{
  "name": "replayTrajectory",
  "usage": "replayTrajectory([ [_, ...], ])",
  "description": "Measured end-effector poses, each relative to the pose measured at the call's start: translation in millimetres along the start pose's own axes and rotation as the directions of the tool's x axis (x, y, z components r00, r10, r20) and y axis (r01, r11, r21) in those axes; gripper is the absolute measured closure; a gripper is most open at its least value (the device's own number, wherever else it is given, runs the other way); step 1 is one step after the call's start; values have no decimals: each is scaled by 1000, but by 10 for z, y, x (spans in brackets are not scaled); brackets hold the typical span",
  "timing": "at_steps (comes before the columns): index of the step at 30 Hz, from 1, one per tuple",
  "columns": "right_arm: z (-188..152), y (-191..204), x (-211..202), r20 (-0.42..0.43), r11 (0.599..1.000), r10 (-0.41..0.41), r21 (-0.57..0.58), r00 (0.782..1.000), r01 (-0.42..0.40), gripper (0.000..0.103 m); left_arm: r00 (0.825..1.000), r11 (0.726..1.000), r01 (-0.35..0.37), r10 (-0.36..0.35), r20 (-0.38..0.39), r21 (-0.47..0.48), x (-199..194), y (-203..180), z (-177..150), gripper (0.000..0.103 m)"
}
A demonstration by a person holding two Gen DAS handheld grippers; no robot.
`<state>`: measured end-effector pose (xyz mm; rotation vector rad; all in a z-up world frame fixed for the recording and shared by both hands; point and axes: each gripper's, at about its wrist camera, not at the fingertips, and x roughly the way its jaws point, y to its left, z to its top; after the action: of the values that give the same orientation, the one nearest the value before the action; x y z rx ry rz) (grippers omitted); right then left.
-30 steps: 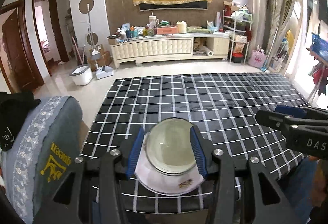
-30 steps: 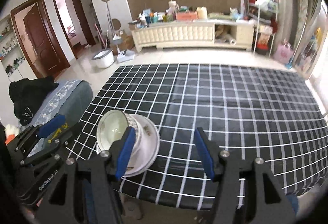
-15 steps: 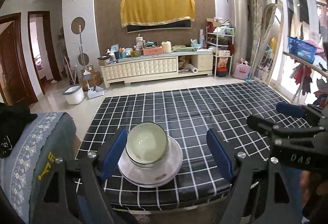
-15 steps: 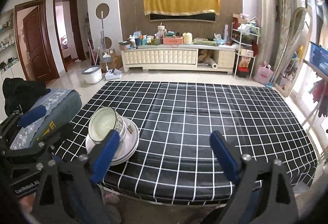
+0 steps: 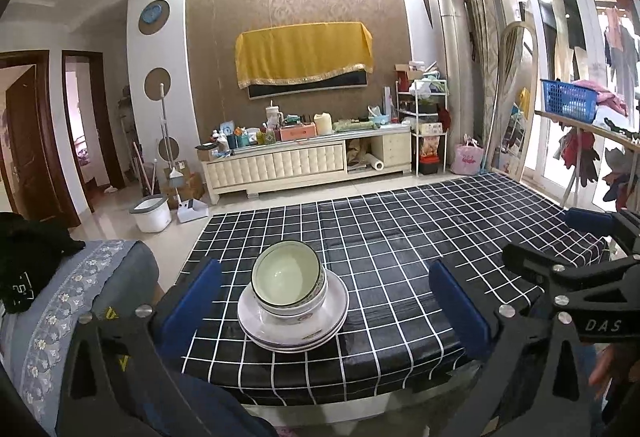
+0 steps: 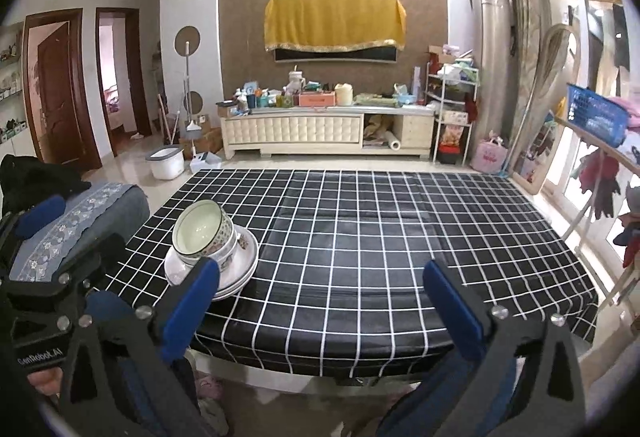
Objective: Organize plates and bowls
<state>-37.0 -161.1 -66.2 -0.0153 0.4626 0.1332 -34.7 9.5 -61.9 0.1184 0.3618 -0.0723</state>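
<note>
Left tool [image 5: 324,297] and right tool [image 6: 320,297] point slightly down, jaws just opened wide, empty; stacked bowls [image 5: 289,279] on plates [image 5: 294,317] sit beyond the left tool on the bench [image 5: 400,237].

The surface [image 5: 400,237] carries a black cloth with a white grid pattern. The bowls [image 5: 286,283] are pale green-white inside, with a dark patterned rim band and floral motifs outside. The plates [image 5: 292,333] are white with small red-brown motifs. Each hand-held gripper, left [image 5: 328,303] and right [image 6: 320,297], has a black frame and blue pads. The chair cover [image 5: 80,285] is grey-blue with white floral trim.
</note>
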Motion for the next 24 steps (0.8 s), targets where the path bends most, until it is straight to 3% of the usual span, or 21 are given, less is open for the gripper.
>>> replayTrajectory([
  [11, -120, 5, -252, 35, 1000, -12, 0, 999, 12, 0, 999, 1000, 30, -30, 23, -1, -306, -61, -62, 0],
  [24, -150, 9, -352, 59, 1000, 6, 9, 998, -7, 0, 1000, 1000, 12, -11, 19, -27, -369, -43, -62, 0],
])
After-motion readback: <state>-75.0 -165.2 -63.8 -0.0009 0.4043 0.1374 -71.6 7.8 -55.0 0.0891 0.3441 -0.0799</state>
